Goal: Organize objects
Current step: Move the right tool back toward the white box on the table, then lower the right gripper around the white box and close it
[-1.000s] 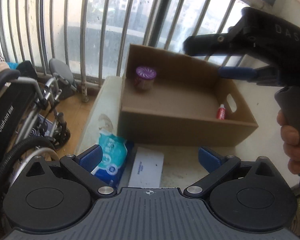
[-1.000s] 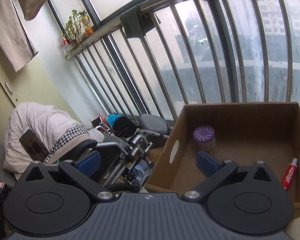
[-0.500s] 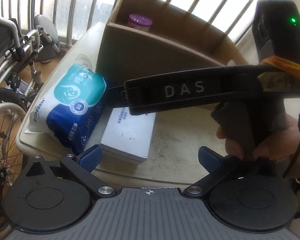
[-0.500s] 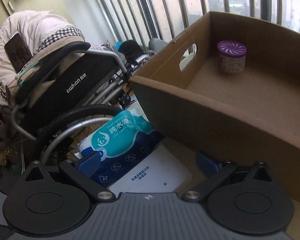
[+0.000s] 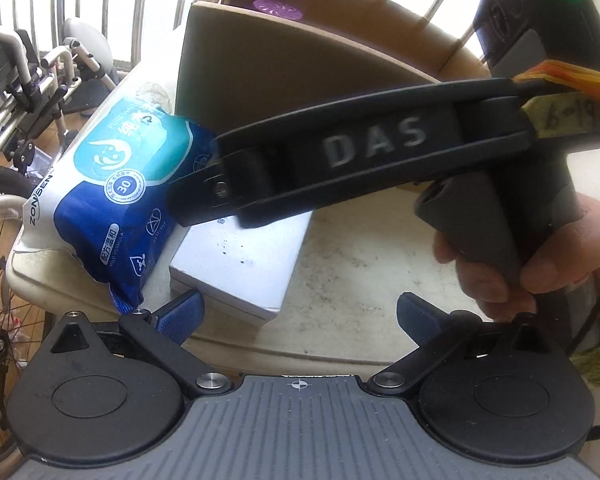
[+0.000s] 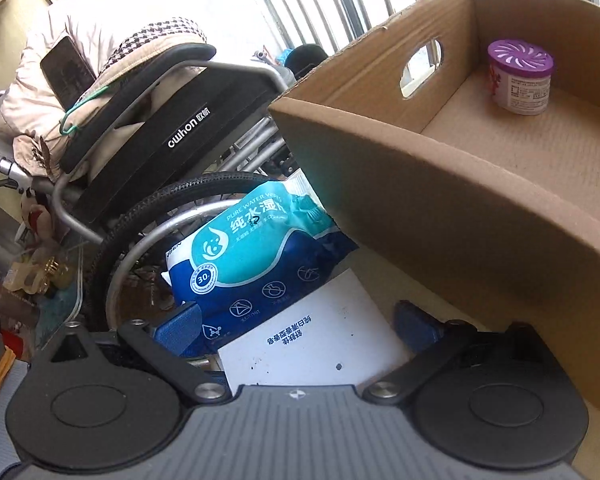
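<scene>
Both tools are sitting with their jaws wide apart and nothing in them — the right tool [image 6: 296,326] is hovering over the white box [image 6: 320,344], and the left tool [image 5: 298,316] is hanging near that box's corner. The wipes pack [image 5: 112,184] is lying on the bench [image 5: 364,256] at about 10 o'clock from the left tool, leaning on the box. The purple-lidded jar [image 6: 520,76] is standing in the cardboard box [image 6: 440,208] at 1 o'clock.
</scene>
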Demonstrator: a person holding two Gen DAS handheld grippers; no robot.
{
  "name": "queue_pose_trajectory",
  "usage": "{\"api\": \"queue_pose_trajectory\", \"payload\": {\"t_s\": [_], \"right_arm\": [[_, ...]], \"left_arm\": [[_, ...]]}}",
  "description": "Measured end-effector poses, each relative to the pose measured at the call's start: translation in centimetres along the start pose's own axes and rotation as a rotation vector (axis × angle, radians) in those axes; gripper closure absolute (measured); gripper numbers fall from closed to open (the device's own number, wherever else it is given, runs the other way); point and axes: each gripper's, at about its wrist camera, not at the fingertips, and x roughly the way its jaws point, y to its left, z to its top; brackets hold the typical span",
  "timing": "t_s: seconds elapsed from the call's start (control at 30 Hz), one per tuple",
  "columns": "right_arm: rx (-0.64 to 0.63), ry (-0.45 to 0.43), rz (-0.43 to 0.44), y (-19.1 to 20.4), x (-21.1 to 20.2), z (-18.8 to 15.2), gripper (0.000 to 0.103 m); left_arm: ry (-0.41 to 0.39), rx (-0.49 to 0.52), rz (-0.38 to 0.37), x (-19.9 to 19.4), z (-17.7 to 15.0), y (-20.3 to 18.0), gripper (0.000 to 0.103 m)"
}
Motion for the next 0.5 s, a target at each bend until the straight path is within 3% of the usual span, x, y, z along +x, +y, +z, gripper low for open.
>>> {"api": "queue_pose_trajectory", "payload": {"t_s": [0.2,0.33,0.5], "right_arm": [[0.046,0.018,0.053,-1.1,-1.0,-0.7,0.0],[0.09,0.016,0.069,-2.0,-1.9,-1.3,0.0],[0.163,-0.008,0.056,-3.4,-3.3,-2.5,0.0]], "left_arm": [[0.005,0.022,0.033,0.0,-0.1,-0.9,0.0],[0.006,0.032,0.018,0.1,-0.1,-1.7,0.0],[0.036,0.119,-0.008,1.1,0.1,-3.3,0.0]]}}
